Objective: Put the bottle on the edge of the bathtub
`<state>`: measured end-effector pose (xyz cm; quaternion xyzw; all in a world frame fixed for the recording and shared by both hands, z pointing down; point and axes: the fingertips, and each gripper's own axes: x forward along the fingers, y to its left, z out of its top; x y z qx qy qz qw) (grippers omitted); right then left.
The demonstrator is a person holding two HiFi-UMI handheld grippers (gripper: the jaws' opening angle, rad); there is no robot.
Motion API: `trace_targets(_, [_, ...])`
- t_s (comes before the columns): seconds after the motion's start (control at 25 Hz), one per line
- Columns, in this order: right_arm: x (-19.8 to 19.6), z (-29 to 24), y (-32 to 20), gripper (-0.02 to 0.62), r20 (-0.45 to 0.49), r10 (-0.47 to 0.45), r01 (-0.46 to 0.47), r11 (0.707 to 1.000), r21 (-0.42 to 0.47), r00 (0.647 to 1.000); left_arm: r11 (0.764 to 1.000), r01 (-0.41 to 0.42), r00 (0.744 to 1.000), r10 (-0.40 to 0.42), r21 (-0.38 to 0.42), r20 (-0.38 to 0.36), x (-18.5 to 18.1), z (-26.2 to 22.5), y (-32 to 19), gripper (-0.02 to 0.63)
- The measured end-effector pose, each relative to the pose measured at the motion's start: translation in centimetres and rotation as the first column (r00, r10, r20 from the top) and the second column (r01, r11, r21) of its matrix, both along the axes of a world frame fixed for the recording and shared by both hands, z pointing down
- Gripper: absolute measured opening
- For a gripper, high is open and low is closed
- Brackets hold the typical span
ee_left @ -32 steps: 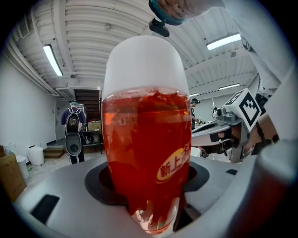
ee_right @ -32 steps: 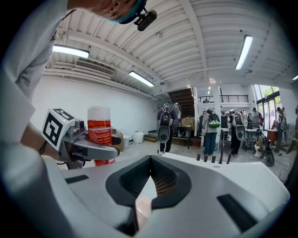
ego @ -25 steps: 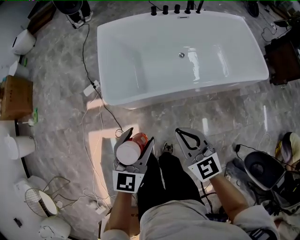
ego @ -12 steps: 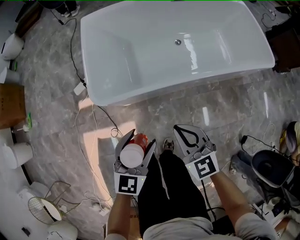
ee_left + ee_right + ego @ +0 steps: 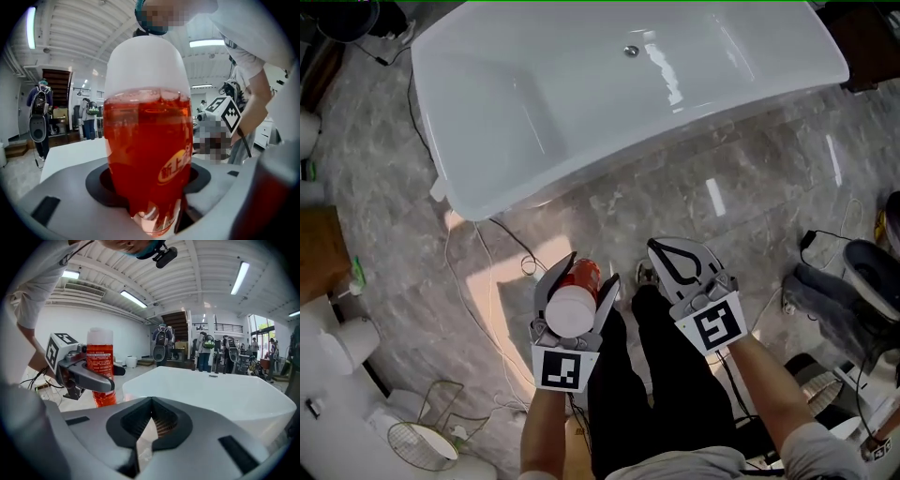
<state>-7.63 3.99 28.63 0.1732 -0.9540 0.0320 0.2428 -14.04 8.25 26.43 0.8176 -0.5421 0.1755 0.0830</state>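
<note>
An orange-red bottle [image 5: 574, 298] with a white cap stands upright between the jaws of my left gripper [image 5: 578, 274], which is shut on it. In the left gripper view the bottle [image 5: 146, 136] fills the middle of the picture. My right gripper [image 5: 667, 253] is shut and holds nothing; its jaws meet in the right gripper view [image 5: 147, 425]. That view also shows the bottle [image 5: 100, 371] in the left gripper at the left. The white bathtub [image 5: 484, 198] lies ahead, beyond a strip of grey marble floor, and appears again at the right [image 5: 220, 392].
A white cable [image 5: 464, 281] trails on the floor from the tub's near left corner. A wooden cabinet [image 5: 319, 253] and white fixtures [image 5: 342, 342] stand at the left. Dark bags and gear [image 5: 844, 291] lie at the right. The person's legs in black trousers [image 5: 647, 375] are below.
The view has moved toward the bathtub, whose near rim is now closer and tilted. Both grippers keep their pose, the left still holding the bottle.
</note>
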Motion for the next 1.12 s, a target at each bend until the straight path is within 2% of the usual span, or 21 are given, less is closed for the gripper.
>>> trace_targets(0.2, [0.2, 1.6, 0.2, 0.006, -0.030, 0.051, -0.050, 0.999, 0.021, 0.998, 0.996, -0.087, 0.996, 0.087, -0.015, -0.018, 0.0, 2.1, 0.3, 0.295])
trace_targets(0.28, [0.9, 2.4, 0.1, 0.006, -0.057, 0.085, -0.084, 0.996, 0.018, 0.995, 0.989, -0.151, 0.988, 0.151, -0.006, -0.019, 0.1, 2.8, -0.2, 0.295])
trace_targets(0.44, [1.9, 3.0, -0.1, 0.006, -0.065, 0.143, -0.143, 0.990, 0.003, 0.988, 0.964, -0.264, 0.964, 0.264, 0.004, -0.032, 0.3, 3.9, -1.8, 0.295])
trace_targets(0.64, [3.8, 4.7, -1.1, 0.006, -0.074, 0.199, -0.200, 0.980, -0.011, 0.977, 0.921, -0.390, 0.920, 0.390, -0.028, 0.030, 2.7, 7.1, -3.0, 0.295])
trace_targets(0.88, [4.7, 8.4, -3.3, 0.006, -0.061, 0.207, -0.211, 0.976, -0.055, 0.976, 0.913, -0.406, 0.914, 0.405, -0.037, -0.026, 4.8, 10.2, -5.4, 0.295])
trace_targets(1.12, [5.1, 13.2, -4.4, 0.006, -0.031, 0.170, -0.172, 0.984, -0.046, 0.985, 0.913, -0.406, 0.914, 0.406, -0.024, -0.023, 6.1, 15.2, -8.0, 0.295])
